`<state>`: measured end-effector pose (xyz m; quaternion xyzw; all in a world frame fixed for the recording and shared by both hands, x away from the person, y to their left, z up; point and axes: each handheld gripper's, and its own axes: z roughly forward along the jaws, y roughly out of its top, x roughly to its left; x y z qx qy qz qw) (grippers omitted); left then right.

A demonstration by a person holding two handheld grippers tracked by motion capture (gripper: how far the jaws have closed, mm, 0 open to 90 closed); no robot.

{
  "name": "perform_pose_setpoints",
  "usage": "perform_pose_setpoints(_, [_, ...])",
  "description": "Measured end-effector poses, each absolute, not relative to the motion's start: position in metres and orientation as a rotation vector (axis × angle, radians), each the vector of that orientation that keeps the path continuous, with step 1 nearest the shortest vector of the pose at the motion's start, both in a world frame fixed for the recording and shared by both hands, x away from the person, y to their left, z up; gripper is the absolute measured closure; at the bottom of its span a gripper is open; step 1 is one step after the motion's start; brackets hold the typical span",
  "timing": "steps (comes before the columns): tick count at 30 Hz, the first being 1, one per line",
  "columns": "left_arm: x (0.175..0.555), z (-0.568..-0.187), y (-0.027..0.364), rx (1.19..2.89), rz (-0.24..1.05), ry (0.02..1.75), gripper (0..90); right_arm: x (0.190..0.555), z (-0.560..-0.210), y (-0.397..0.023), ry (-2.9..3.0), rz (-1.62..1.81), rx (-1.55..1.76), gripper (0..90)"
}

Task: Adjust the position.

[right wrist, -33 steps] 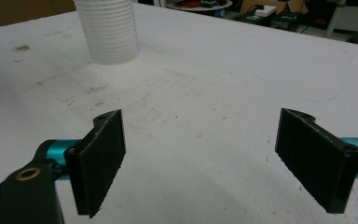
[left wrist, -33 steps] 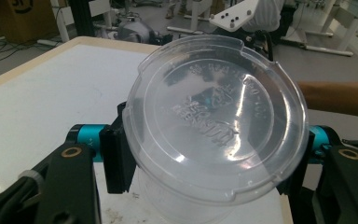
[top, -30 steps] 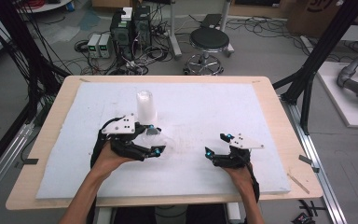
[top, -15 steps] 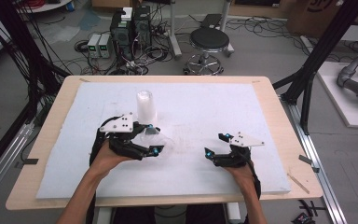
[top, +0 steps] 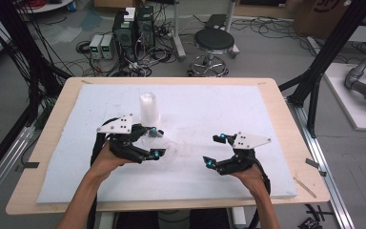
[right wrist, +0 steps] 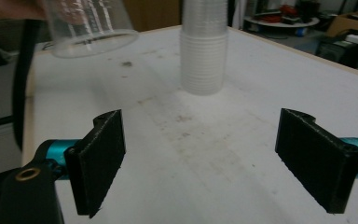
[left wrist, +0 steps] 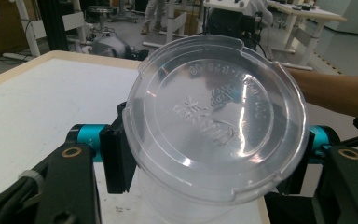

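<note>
**Left gripper pinching a clear cup, right gripper spread over the table**

High view: the left gripper (top: 153,143) is sitting over the white pad (top: 219,105) on the table (top: 276,95), near its front left, with its jaws closed on a clear cup (top: 161,147) that is lying roughly sideways between them. Just behind it, a stack (top: 149,109) of clear cups is standing upright, mouth down, on the pad. The right gripper (top: 215,150) is sitting well apart to the right, its jaws spread with nothing between them. A forearm is coming in from the bottom edge to each gripper. Beyond the table, a stool (top: 214,42) is standing on the floor.

Left gripper view: the cup's round base (left wrist: 214,119) is facing the camera, with raised lettering showing on it. The two black jaws are pressing on the cup's sides, left and right, and holding it off the pad. The other forearm (left wrist: 335,91) is reaching in at the right.

Right gripper view: the right gripper (right wrist: 200,154) is pointing across the pad with its jaws standing wide apart and empty. Ahead, the stack (right wrist: 204,51) is standing on the pad, and the held cup's rim (right wrist: 93,39) is showing tilted at the upper left, clear of the pad.
</note>
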<state>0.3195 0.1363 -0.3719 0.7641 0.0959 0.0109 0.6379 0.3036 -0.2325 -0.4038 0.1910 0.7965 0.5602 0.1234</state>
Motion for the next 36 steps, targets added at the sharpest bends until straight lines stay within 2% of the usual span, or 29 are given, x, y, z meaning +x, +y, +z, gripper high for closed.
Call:
perform_pose_setpoints(17, [0.309, -0.362, 0.130, 1.706, 0.028, 0.201, 36.2, 0.308, -0.377, -0.192, 2.494, 1.792, 0.234, 15.9])
perform_pose_setpoints(36, [0.305, -0.360, 0.116, 1.685, 0.003, 0.169, 36.4, 0.311, -0.365, -0.155, 2.495, 1.894, 0.090, 15.9])
